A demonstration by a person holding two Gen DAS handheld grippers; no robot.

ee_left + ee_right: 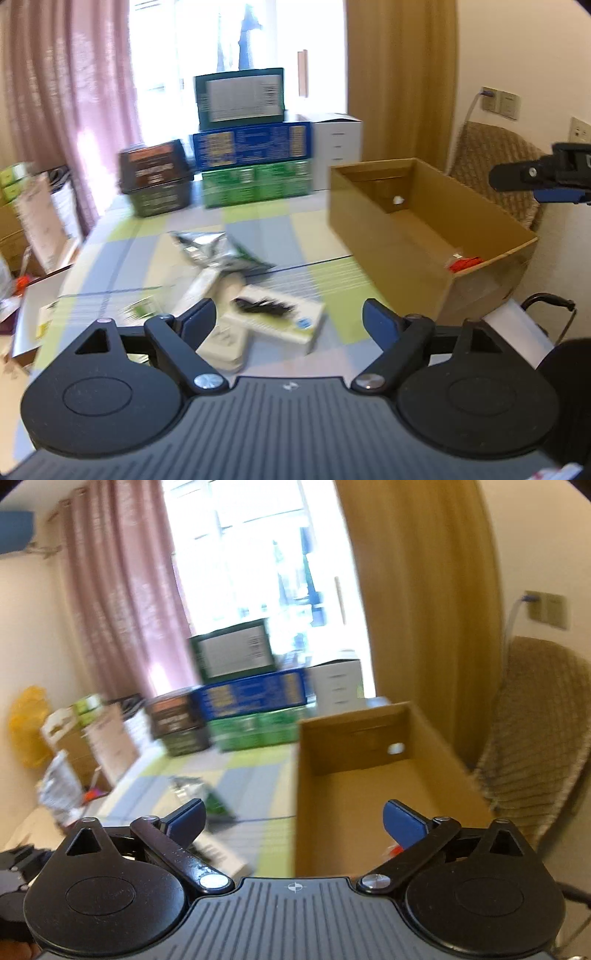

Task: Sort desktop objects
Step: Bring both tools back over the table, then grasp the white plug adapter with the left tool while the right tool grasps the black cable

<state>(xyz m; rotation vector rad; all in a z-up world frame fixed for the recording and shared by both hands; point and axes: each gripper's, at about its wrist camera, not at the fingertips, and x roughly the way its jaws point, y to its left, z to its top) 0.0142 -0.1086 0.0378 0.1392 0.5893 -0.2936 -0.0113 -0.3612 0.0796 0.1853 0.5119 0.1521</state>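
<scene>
Two grippers hang with fingers spread and nothing between them: the left gripper (pixel 290 319) above a near pile on the checked tablecloth (pixel 332 295), the right gripper (pixel 293 821) at the near edge of the open cardboard box (pixel 369 786). Nearest in the pile lies a white carton (pixel 280 321) with a black bundle on top, touching a pale remote (blurred) (pixel 225 341); farther, a silvery pouch (pixel 214 247). Inside the box, right, sits a small red item (pixel 463 263). Stacked printed boxes (pixel 251 147) stand far against the window.

Cardboard box (pixel 424 236) right of item pile (pixel 236 295) w/ stacked boxes (pixel 255 147) behind.
</scene>
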